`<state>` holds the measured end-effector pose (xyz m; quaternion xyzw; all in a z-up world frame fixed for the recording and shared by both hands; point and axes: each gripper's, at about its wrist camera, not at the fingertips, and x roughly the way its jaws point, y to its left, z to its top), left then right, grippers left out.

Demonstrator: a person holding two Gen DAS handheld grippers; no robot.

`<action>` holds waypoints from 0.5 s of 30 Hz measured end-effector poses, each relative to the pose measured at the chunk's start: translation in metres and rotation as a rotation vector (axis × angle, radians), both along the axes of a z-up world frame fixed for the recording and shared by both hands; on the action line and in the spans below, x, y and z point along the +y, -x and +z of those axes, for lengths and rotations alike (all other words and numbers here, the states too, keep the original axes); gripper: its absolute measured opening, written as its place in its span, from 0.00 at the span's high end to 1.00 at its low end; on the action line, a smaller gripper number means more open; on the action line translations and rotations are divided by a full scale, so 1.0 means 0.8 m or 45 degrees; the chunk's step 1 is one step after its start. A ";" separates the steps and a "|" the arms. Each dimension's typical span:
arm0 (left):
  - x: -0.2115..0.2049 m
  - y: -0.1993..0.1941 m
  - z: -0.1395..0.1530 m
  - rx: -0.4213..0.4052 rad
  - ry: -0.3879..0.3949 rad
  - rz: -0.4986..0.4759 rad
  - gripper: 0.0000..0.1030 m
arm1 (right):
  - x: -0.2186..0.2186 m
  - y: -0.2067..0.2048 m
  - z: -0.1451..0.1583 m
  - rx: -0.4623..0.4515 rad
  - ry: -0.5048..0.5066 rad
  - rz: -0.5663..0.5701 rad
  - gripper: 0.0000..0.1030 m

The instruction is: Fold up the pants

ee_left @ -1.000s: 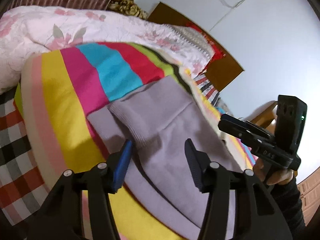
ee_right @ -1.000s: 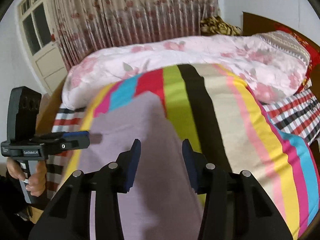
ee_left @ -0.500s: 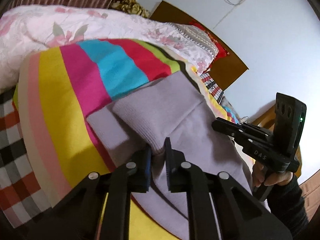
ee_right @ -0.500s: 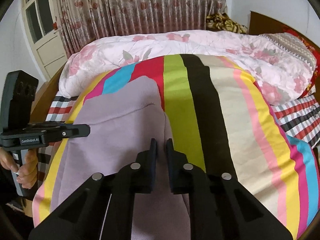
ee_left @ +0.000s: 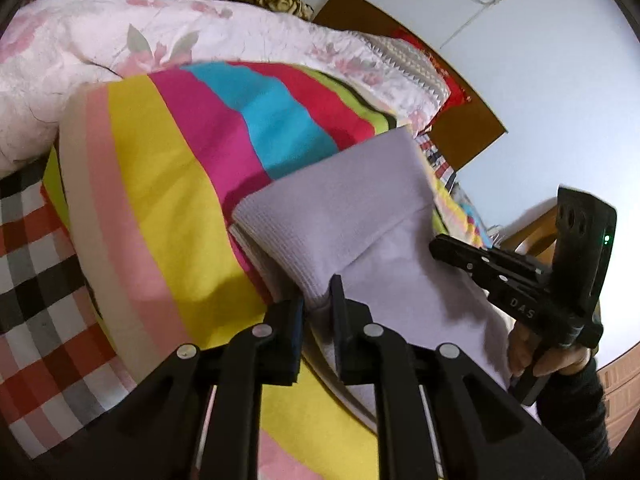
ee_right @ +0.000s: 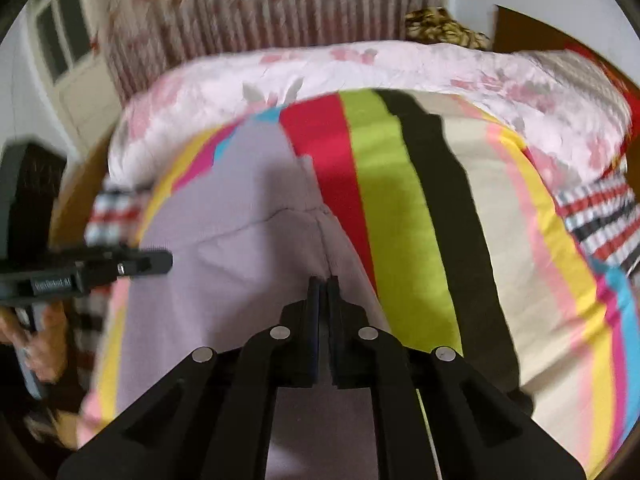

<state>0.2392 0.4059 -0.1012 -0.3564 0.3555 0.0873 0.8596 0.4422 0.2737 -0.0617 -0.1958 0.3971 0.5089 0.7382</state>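
The left gripper [ee_left: 318, 304] pinches the ribbed hem of the lilac pants [ee_left: 360, 208]; the right gripper [ee_right: 323, 286] clamps the opposite edge. The pants lie half-folded on the striped blanket [ee_left: 160, 168]. Best to carry both corners level, evenly, keeping edges aligned.

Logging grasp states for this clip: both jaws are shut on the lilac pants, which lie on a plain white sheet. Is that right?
Not quite. The left gripper and right gripper are each shut on the lilac pants, but these lie on a multicoloured striped blanket, as both wrist views show.
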 end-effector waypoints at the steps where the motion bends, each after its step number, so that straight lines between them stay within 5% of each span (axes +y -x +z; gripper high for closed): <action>1: 0.001 0.000 0.001 -0.005 -0.002 -0.001 0.82 | -0.007 0.001 0.005 -0.004 -0.015 -0.018 0.75; 2: 0.002 0.000 0.001 -0.004 -0.008 0.003 0.75 | -0.015 0.003 0.013 -0.027 -0.023 -0.037 0.48; 3: 0.004 0.002 0.002 -0.001 -0.009 0.013 0.68 | -0.026 0.007 0.023 -0.062 -0.029 -0.065 0.31; 4: 0.005 0.008 0.007 -0.012 -0.019 0.031 0.49 | -0.045 0.014 0.039 -0.101 -0.048 -0.100 0.30; 5: 0.003 0.015 0.013 -0.030 -0.038 0.049 0.37 | -0.064 0.024 0.052 -0.119 -0.071 -0.101 0.31; 8: -0.017 0.041 0.047 -0.077 -0.179 0.098 0.36 | -0.140 0.087 0.080 -0.267 -0.050 -0.141 0.42; 11: -0.060 0.054 0.070 -0.181 -0.201 -0.065 0.31 | -0.206 0.153 0.083 -0.262 -0.052 -0.181 0.60; 15: -0.112 0.043 0.064 -0.145 -0.270 -0.244 0.30 | -0.252 0.247 0.063 -0.258 0.008 -0.202 0.74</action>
